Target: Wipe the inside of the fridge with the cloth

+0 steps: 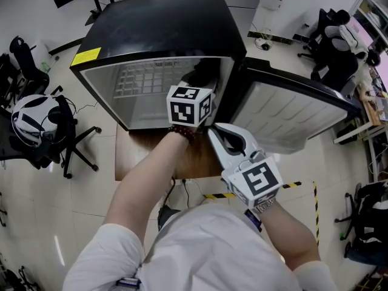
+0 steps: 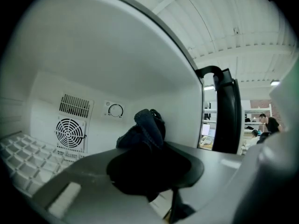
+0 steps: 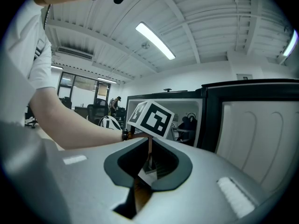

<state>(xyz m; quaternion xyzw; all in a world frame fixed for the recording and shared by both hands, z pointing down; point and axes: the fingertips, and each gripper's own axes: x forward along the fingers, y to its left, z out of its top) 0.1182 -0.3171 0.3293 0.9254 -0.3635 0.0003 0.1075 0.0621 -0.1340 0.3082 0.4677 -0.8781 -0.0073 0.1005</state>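
Dark cloth (image 2: 145,132) sits bunched in the pinch of the left claw (image 2: 150,166), bulging out past its tips inside the black fridge (image 1: 157,23). It is close to the white right wall, with the fan grille (image 2: 70,132) on the far wall to its left. The right claw (image 3: 146,165), pressed together and empty, hovers outside near the open door (image 1: 291,117), above the wooden tabletop (image 1: 136,157).

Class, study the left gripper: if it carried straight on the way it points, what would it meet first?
The left gripper is shut on the cloth, so the cloth leads. It would probably press first against the fridge's back wall, just right of the dial; depth is hard to judge.
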